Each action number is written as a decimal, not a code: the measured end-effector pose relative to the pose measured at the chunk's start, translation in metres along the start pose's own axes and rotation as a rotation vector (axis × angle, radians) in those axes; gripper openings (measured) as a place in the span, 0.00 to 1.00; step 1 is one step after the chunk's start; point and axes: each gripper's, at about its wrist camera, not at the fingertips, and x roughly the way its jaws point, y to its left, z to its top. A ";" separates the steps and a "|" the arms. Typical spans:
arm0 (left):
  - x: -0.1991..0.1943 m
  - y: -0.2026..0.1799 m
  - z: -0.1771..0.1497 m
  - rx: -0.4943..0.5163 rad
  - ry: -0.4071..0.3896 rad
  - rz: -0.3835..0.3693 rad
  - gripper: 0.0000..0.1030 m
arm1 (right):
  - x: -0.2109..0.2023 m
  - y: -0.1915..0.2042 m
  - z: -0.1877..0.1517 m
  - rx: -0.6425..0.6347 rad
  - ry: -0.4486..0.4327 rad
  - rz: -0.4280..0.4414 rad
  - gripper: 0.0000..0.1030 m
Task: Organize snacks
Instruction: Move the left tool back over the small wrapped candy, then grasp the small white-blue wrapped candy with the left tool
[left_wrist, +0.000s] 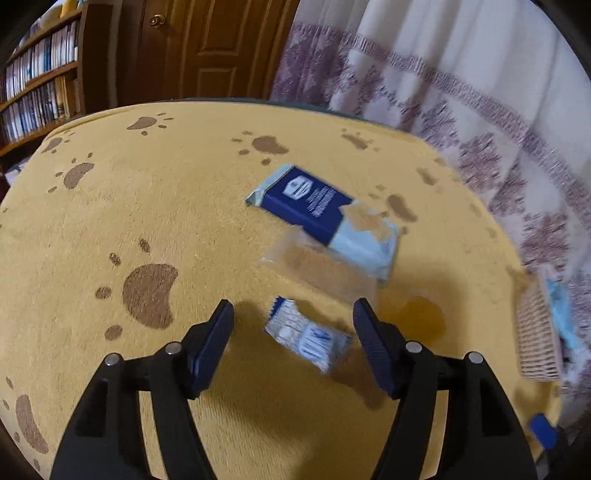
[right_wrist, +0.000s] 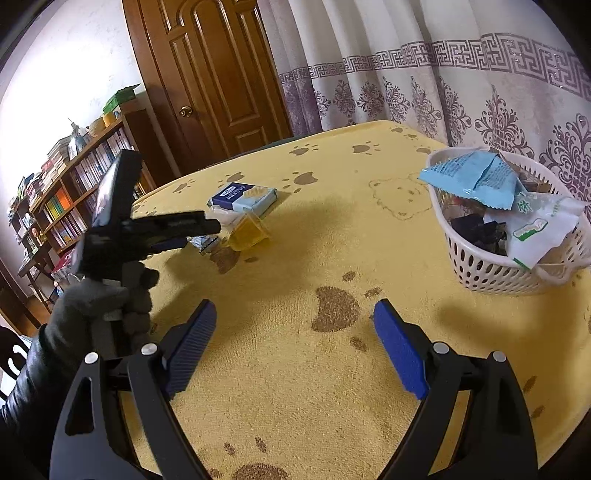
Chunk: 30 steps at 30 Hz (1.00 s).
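This was a room in a home. A panelled wooden door (right_wrist: 221, 74) with a brass knob stood ahead of the right hand-held gripper (right_wrist: 295, 343), a crowded bookshelf (right_wrist: 74, 184) to its left, patterned curtains (right_wrist: 443, 92) to its right, a paw-print cloth (right_wrist: 295, 387) over the worktop.

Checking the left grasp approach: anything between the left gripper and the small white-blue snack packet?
Nothing visible. The small packet lies on the cloth between the open left gripper fingers, untouched. The clear packet lies just beyond it.
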 end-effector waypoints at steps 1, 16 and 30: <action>0.000 -0.003 -0.002 0.030 -0.013 0.018 0.65 | 0.000 -0.001 0.000 0.004 0.000 -0.001 0.86; -0.026 0.029 -0.021 0.022 -0.030 -0.008 0.65 | 0.007 0.003 -0.002 0.008 0.017 0.021 0.86; -0.005 0.002 -0.014 0.128 0.010 -0.071 0.22 | 0.020 0.008 0.006 -0.016 0.039 0.017 0.86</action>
